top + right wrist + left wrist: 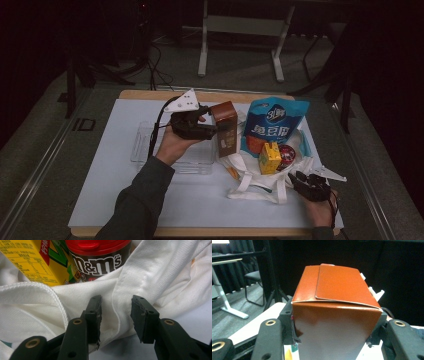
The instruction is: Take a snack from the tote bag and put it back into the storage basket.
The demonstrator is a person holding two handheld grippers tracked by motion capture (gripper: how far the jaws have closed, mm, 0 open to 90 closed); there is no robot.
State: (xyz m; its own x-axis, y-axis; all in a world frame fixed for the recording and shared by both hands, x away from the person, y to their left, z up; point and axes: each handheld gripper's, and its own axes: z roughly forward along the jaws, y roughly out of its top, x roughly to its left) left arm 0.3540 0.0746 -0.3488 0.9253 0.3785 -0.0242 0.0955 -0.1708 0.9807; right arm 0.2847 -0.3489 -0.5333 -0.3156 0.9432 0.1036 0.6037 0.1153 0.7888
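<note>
High view: left gripper (212, 125) clamps brown carton (226, 128) upright, just left of white tote bag (260, 176) mouth; right gripper (300, 179) jaws spread, astride bag's rim fabric.

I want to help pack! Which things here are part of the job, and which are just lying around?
Part of the job:
- brown carton, held in the left gripper
- white bag, its edge between the right gripper's open jaws
- yellow carton, M&M's tub and blue pouch in the bag

Lying around:
- clear tray
</note>
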